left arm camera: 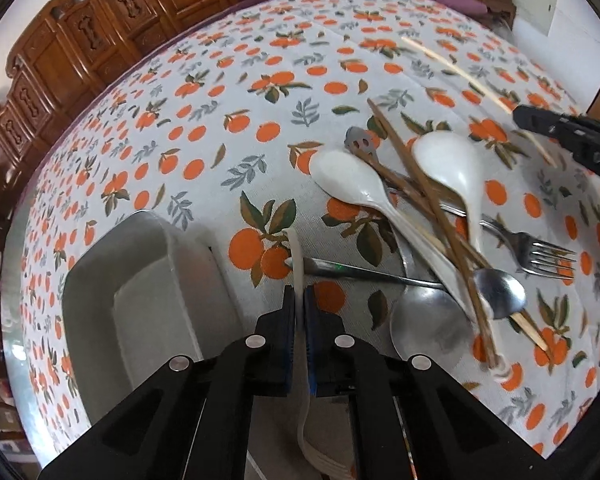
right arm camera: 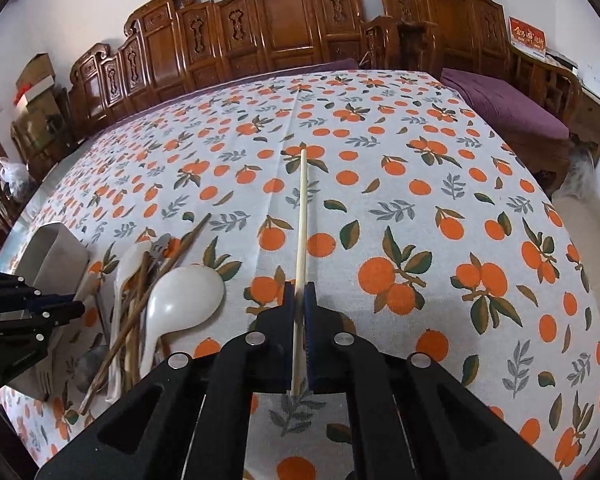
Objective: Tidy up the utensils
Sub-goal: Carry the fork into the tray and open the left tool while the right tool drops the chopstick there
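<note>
Pale chopstick (right arm camera: 301, 216) pinched in right gripper (right arm camera: 299, 294), pointing away along its fingers; left gripper (left arm camera: 299, 300) clamped on white fork (left arm camera: 300, 320).

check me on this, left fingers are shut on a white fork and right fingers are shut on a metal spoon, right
Not quite. The left gripper is shut on a white fork, as you say, but the right gripper is shut on a pale chopstick, not a metal spoon. The right wrist view shows it.
</note>
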Action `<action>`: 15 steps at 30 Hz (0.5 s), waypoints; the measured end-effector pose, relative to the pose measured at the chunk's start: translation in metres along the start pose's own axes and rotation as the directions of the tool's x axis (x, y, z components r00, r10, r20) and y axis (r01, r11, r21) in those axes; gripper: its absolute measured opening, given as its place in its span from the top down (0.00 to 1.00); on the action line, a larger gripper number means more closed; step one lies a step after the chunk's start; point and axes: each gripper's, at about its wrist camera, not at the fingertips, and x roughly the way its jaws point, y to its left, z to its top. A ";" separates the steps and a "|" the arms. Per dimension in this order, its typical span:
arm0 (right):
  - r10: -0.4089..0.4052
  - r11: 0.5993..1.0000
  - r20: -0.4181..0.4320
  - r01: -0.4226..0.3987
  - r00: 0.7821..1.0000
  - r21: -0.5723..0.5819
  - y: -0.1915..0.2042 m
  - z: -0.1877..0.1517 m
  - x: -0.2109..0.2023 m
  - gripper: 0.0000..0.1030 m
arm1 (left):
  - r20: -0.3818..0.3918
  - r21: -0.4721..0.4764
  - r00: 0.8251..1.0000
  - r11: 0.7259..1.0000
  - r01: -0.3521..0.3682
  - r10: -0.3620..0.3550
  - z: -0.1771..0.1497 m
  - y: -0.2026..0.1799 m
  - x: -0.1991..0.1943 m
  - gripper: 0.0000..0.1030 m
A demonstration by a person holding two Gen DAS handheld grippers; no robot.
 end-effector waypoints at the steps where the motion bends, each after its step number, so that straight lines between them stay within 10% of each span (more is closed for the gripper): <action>1: 0.007 1.000 0.007 -0.007 1.000 -0.001 0.002 0.000 -0.003 0.95 | 0.017 -0.014 1.000 1.000 0.012 -0.011 -0.002 0.002 -0.006 0.97; 15: 0.110 0.988 0.075 -0.100 0.991 -0.119 0.072 0.002 -0.041 0.95 | 0.280 -0.150 0.955 0.978 0.147 -0.101 -0.027 0.053 -0.104 0.97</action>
